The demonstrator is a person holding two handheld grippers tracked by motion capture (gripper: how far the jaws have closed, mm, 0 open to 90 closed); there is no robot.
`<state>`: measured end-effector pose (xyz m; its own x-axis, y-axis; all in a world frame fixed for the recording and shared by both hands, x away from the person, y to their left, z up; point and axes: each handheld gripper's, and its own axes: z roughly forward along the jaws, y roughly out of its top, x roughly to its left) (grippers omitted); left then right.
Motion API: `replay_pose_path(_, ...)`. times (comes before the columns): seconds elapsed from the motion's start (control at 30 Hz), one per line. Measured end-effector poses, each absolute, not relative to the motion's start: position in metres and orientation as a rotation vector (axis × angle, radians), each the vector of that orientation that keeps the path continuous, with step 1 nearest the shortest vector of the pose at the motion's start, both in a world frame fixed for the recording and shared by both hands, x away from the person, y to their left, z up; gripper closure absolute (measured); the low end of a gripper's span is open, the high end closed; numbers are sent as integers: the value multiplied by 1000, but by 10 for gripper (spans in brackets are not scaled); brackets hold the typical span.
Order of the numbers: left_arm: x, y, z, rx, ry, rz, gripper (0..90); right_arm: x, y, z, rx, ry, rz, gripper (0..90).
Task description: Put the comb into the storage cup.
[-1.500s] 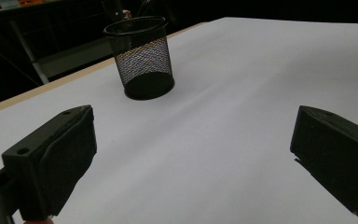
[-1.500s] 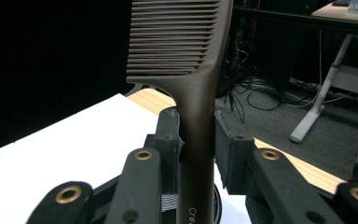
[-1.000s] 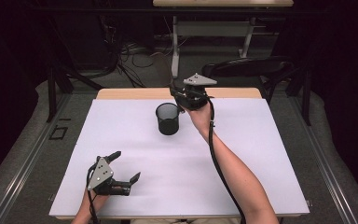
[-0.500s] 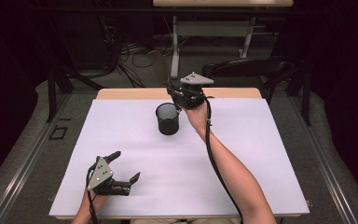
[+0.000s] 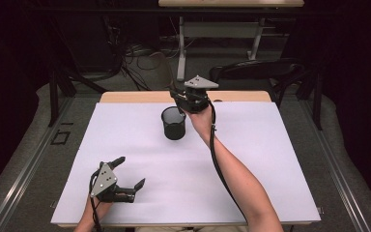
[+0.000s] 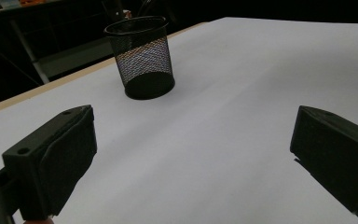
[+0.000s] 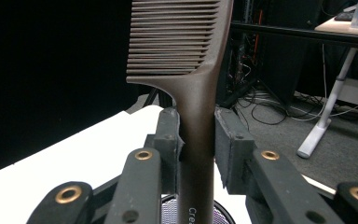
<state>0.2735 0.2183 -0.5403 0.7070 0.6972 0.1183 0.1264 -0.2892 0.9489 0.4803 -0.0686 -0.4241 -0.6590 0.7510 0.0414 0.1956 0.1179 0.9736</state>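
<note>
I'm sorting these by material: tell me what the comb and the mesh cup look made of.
Comb: looks like moulded plastic, dark brown with a dull satin sheen; teeth and handle are one smooth piece, pale lettering near its base. Held in the right gripper.
Mesh cup: probably black-coated metal wire mesh; light shows through the fine weave, with a solid rim and base.

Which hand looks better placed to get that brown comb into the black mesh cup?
The right. Its gripper already holds the comb by the handle, just beyond the mesh cup. The left gripper sits with open jaws near the table's front edge, far from the cup.
</note>
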Motion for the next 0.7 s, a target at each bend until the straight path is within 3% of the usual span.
replay_pose_path(0.7, 273, 218, -540, 1800, 653, 640, 3, 482, -61, -430, 905, 1908, 1595, 727)
